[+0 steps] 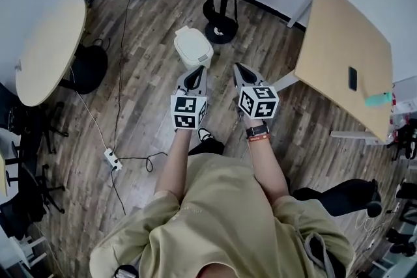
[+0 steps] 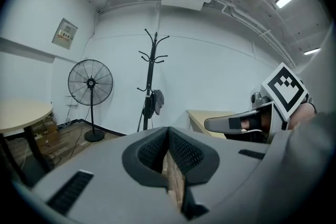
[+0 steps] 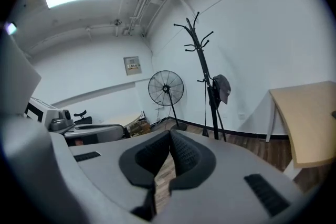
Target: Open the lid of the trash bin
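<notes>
Trash bin [image 1: 193, 47] sits on the floor, lid down, untouched. Left gripper [image 1: 193, 77] is on the bin's near side, jaws pressed together on nothing, probably staged to reach the lid. Right gripper [image 1: 241, 70], off to the bin's right, is likewise closed and empty, seemingly in reserve.

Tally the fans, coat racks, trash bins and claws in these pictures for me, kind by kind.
fan: 1
coat rack: 1
trash bin: 1
claws: 2, the left claw and the right claw, both shut on nothing
total: 5
</notes>
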Available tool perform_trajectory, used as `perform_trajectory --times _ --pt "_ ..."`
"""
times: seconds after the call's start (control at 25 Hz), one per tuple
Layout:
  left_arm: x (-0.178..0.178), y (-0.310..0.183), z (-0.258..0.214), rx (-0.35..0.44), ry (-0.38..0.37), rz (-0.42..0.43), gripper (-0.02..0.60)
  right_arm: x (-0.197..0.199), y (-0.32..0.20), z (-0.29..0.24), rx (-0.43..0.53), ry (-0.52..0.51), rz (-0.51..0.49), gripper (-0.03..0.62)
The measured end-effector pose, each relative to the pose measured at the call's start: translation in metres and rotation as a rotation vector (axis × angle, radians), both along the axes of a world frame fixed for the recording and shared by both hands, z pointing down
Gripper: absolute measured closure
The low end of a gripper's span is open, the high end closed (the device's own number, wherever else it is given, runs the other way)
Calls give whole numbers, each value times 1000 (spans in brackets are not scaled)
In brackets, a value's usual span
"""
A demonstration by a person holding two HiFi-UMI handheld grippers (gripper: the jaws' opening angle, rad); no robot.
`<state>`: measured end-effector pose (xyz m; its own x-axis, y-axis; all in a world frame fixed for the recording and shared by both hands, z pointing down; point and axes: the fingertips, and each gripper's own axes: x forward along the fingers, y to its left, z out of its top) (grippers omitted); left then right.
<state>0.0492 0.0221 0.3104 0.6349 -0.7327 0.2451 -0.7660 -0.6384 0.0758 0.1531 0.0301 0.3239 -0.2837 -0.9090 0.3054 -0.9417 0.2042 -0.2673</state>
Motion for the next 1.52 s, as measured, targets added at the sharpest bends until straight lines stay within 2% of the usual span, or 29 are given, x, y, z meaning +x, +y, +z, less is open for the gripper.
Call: perform_trajectory --times 0.2,0.44,0.68,1.04,1.52 --pt "-28 -57 11 -15 33 -79 557 -28 -60 12 -22 15 -89 579" --pt "-47 -90 28 -55 32 -156 557 -48 -90 39 -108 15 -165 579" --pt "-47 -117 66 -111 15 -171 557 -54 -128 80 -172 17 -220 579" --pt "-40 -196 127 -174 44 -262 557 -43 -211 153 -275 18 -307 579" --pt "-33 -255 214 -226 49 -210 557 -41 -259 265 -413 13 -377 579"
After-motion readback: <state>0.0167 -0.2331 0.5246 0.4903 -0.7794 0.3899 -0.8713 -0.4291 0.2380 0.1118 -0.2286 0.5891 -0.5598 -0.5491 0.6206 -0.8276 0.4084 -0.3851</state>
